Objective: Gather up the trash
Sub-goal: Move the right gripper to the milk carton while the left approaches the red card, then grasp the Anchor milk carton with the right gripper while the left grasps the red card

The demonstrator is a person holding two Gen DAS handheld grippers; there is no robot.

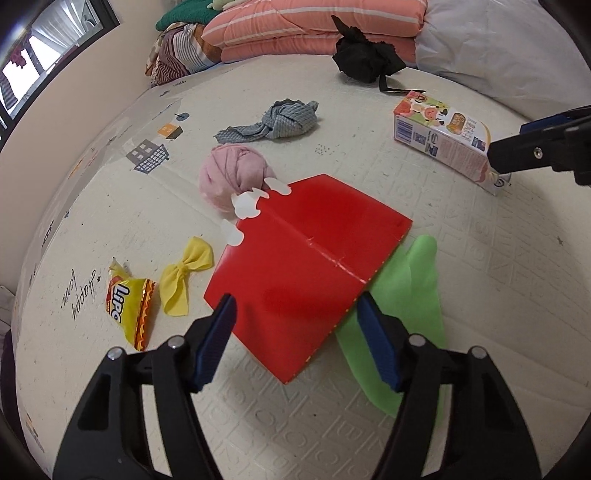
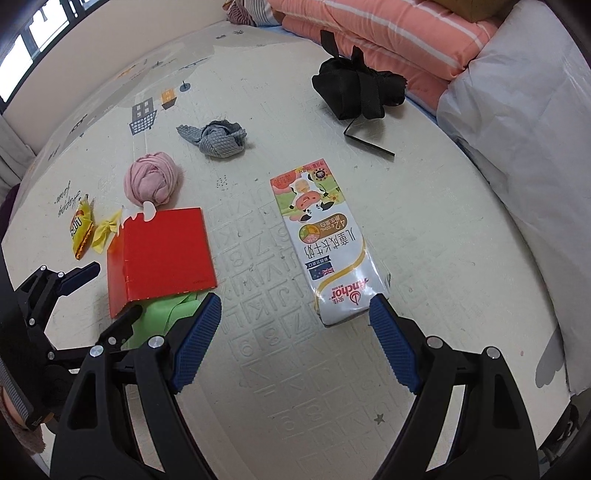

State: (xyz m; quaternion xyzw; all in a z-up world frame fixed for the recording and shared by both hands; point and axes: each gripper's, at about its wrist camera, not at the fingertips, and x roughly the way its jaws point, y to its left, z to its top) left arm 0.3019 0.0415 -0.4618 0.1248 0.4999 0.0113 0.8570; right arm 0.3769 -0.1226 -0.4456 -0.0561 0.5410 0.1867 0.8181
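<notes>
Nearest the lens: left claw, black frame with blue ribbed pads, spread, its tips straddling the near corner of a flat red cardboard carton without pressing it; nothing pinched. The carton lies partly over a bright green cloth on a cream foam play mat embossed with letters and numbers, so the cloth's full outline is hidden. Right claw, same make, spread wide at the near end of a white children's milk carton lying on its side, right of the red carton; pads beside it, not touching, apparently lined up to take it lengthwise. Left of the red carton: a yellow fabric bow and a yellow crinkled snack wrapper, its brand lettering cut off by folds. Far of the red carton: a pink balled cloth, touching the carton's white scalloped edge; further, a grey waffle-weave cloth knotted loosely; farthest, a black crumpled strap bag, contents not discernible. Far edge: folded salmon striped quilt and a pale pillow, both cropped. Judged trash: both cartons and the wrapper; the cloths likely stay. No collecting bin or bag appears in either view.
</notes>
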